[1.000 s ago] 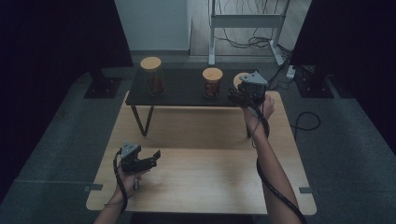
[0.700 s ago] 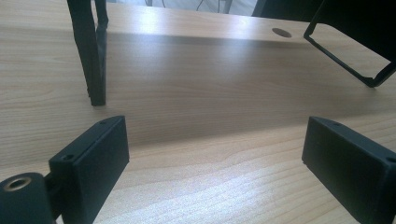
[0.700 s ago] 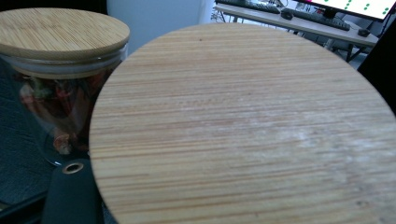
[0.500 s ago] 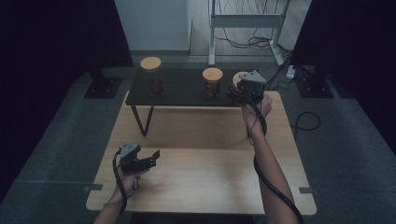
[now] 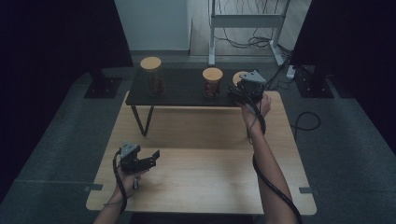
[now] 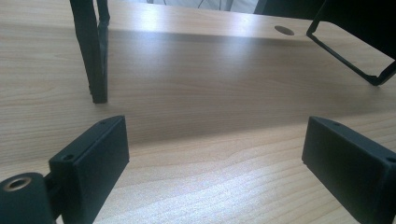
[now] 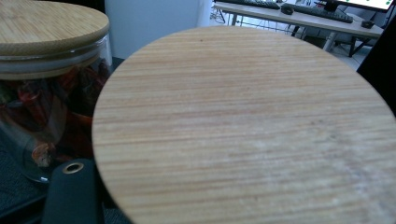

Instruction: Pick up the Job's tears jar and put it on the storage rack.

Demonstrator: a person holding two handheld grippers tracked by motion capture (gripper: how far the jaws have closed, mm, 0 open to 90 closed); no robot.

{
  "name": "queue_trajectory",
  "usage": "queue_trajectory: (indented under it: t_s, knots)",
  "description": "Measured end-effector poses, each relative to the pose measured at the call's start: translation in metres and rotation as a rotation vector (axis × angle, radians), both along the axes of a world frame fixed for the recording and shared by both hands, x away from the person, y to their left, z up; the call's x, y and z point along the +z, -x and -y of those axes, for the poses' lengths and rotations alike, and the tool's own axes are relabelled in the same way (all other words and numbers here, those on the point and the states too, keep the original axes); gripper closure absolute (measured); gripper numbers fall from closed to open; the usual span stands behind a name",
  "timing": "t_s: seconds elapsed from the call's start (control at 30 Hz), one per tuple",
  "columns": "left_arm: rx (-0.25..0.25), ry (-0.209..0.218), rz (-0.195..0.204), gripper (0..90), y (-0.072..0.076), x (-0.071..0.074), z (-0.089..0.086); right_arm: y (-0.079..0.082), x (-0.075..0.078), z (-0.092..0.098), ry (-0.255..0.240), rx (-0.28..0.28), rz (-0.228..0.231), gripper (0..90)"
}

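Note:
Three glass jars with bamboo lids stand on a low black shelf (image 5: 182,91) at the far side of the wooden table (image 5: 201,186): a left jar (image 5: 153,77), a middle jar (image 5: 212,83) and a right jar (image 5: 239,74). My right gripper (image 5: 235,89) reaches the right jar from the near side and is shut on it. In the right gripper view that jar's lid (image 7: 243,126) covers the jaws, apart from one finger (image 7: 72,196); the middle jar (image 7: 42,93) holds red pieces. My left gripper (image 5: 154,158) hovers open and empty over the near left of the table (image 6: 215,158).
The shelf's black legs (image 6: 93,51) and wire frame (image 6: 355,60) stand on the table ahead of the left gripper. A white stand (image 5: 243,21) with cables is behind the table. Dark panels flank it, and a cable loop (image 5: 306,123) lies on the floor at right.

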State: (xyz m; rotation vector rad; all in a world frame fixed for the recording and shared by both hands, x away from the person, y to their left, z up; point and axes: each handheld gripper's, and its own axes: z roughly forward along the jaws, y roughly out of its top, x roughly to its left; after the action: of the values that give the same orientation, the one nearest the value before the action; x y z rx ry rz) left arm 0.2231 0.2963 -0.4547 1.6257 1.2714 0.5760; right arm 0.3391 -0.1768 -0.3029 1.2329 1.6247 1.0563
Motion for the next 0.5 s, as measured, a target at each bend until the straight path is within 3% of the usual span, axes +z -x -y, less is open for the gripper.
queue_trajectory:
  t_s: [0.5]
  knots:
    - [0.003,-0.002,-0.003,6.9,-0.0001,-0.0002,0.0002,-0.0080,-0.0071,0.0049,-0.037,-0.012,0.008,23.0]
